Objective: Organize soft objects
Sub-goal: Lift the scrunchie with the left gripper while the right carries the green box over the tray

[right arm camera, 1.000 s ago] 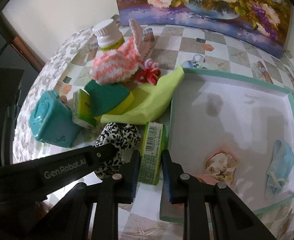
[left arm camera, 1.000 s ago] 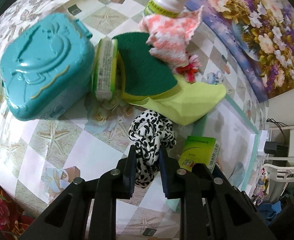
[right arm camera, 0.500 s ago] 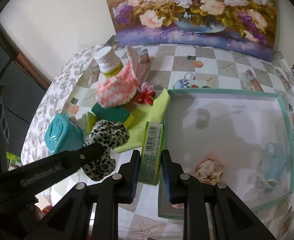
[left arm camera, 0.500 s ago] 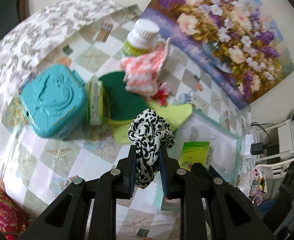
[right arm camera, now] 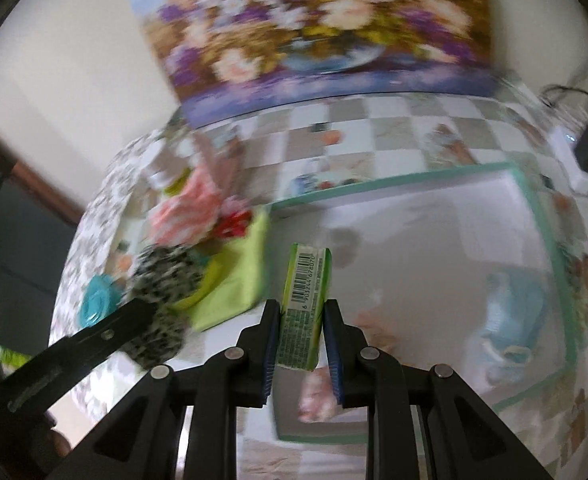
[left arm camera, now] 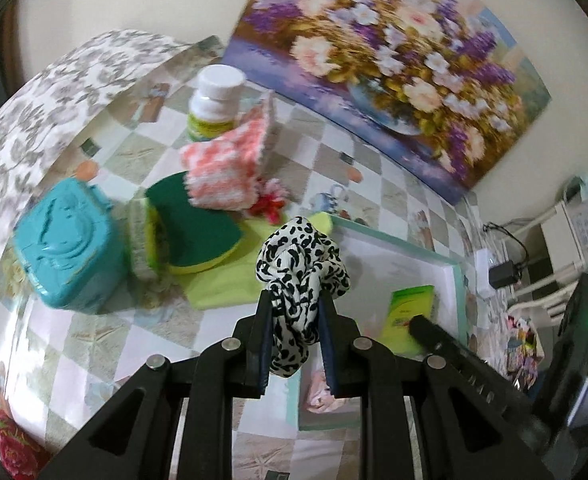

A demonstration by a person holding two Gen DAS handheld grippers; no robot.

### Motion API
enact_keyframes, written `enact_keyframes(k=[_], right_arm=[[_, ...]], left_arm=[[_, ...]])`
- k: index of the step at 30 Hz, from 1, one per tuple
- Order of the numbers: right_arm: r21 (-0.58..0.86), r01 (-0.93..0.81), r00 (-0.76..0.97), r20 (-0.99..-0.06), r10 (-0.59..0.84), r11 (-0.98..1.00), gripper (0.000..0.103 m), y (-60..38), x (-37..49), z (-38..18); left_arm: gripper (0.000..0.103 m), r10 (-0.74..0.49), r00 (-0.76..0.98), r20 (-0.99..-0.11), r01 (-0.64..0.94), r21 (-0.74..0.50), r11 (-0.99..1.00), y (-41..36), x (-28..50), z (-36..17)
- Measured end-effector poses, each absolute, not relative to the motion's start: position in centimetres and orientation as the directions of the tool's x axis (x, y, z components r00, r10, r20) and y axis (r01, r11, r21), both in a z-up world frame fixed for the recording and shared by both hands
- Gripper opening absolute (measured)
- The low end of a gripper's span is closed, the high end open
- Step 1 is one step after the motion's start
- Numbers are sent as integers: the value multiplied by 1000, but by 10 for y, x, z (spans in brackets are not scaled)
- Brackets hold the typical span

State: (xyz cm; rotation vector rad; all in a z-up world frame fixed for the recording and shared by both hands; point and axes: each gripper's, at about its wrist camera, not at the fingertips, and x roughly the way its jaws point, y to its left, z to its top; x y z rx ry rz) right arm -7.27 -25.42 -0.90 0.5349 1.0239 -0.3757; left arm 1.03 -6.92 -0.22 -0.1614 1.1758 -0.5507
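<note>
1. Left gripper: jaws clamped on the black-and-white spotted scrunchie. The fabric bulges above the pads, a tail hangs below them, and it is held clear of the table.
2. Right gripper: jaws clamped on the long sides of a green packet, barcode face up, held above the near-left part of the tray.
3. Tray, white with a teal rim: a pale blue soft item lies near its right edge; a pinkish soft item lies at the near edge, partly hidden by the right jaws.
4. Left of the tray, on the checked tablecloth: yellow-green cloth, and on it a green-topped sponge.
5. Further left: teal lidded box, just beside the sponge pile.
6. Beyond the sponge: pink-and-white knitted piece, a red-pink scrunchie beside it.
7. Farthest: white-capped bottle, then a flower painting against the wall.
</note>
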Motion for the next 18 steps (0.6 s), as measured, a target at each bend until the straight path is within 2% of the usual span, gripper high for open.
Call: enact_keyframes(k=[8,18], right_arm=[[208,709,405,-902,-148,673,23,-315,-112,-25],[206,789,370,-911,-180,578,24,-348,-143,-36]], left_arm=[[22,-504,229,-833,447,-370,815,-109,-10,-9],[22,-517,187,-835,565,-339,752,-153,-38,-21]])
